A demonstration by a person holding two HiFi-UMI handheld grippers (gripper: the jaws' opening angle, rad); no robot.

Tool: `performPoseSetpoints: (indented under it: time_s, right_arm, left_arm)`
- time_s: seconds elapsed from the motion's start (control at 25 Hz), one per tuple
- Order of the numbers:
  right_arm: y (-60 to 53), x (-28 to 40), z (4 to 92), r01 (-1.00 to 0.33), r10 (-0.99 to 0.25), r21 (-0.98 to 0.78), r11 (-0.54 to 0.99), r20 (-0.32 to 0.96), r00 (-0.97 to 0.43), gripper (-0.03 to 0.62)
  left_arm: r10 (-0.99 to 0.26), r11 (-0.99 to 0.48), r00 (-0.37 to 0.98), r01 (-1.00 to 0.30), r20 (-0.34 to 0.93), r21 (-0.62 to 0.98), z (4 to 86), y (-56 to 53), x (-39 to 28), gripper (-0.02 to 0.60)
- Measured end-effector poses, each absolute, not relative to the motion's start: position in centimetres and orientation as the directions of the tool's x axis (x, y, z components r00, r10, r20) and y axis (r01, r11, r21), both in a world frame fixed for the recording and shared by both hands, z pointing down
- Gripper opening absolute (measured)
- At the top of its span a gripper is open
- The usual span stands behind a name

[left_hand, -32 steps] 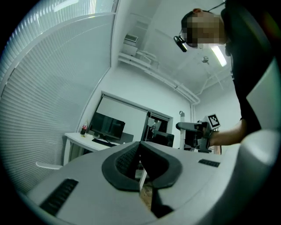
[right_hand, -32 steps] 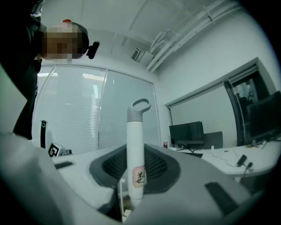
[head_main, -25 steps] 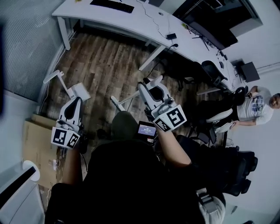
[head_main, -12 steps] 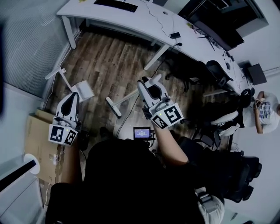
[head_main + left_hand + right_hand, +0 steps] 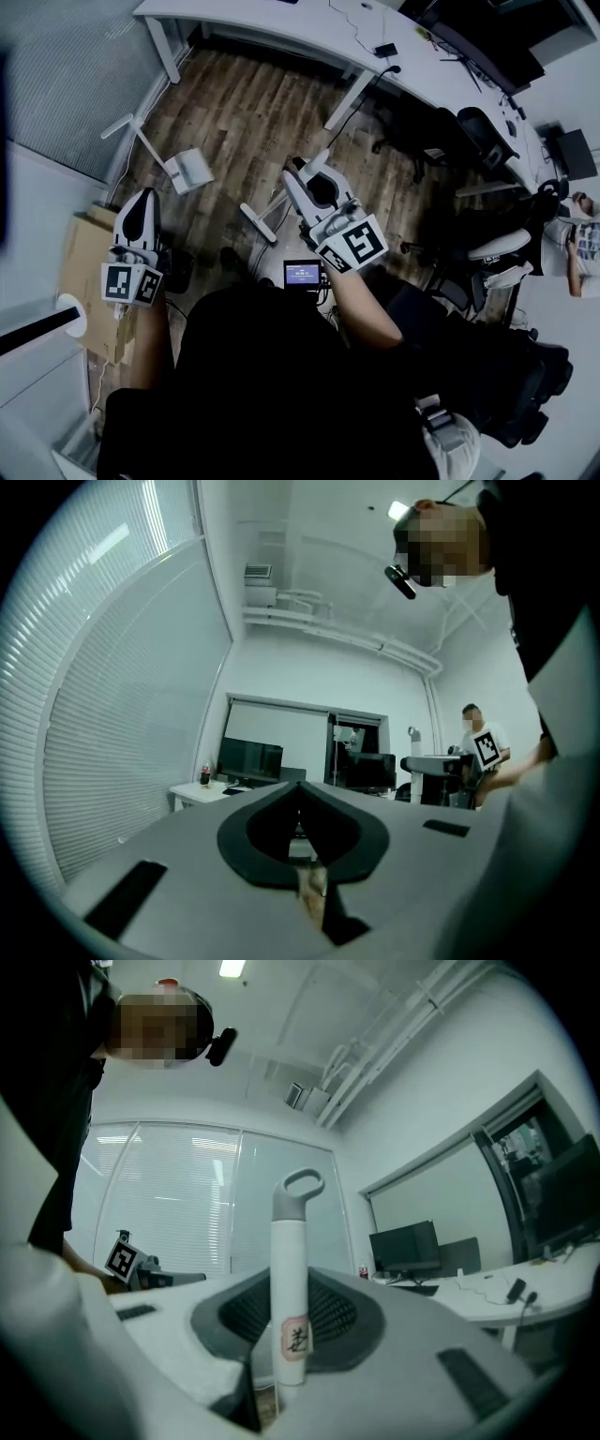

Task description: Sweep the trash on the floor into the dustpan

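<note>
Clamping the broom handle (image 5: pixel 289 1269), R gripper (image 5: pixel 287 1354) has both jaws pressed on the white shaft; grey loop end sticks up past the jaw tips; small label on the shaft betw. the jaws. From the head view, R gripper (image 5: pixel 302 178) hangs over the wood floor (image 5: pixel 253 122) w/ the broom (image 5: pixel 267 208) slanting down-left to its head. L gripper (image 5: pixel 302 803) is closed on itself, jaws together, nothing betw. them; in the head view L gripper (image 5: pixel 141 201) sits above a cardboard box (image 5: pixel 80 281). Dustpan (image 5: pixel 190 171) lies on the floor ahead of L gripper, well apart from it, long handle pointing away toward the wall; trash too small to make out. Small lit screen (image 5: pixel 303 273) near the person's body; white desk (image 5: pixel 281 28) at the far side.
</note>
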State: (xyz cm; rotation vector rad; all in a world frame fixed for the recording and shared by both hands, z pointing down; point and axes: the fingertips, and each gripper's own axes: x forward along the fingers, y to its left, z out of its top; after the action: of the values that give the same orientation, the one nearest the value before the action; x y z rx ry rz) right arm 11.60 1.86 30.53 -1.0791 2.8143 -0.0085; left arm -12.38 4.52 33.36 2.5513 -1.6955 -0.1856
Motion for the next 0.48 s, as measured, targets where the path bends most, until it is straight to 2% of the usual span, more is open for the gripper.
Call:
performPoseSetpoints:
  time_s: [0.48]
  right_arm:
    - [8.3,17.2,32.1,-0.693,-0.690,-0.030,0.721,-0.125,-0.713,0.087]
  left_arm:
    - [-0.927,-0.372,0.374,-0.923,0.006,0.096,35.6,12.6,-7.3,-0.006]
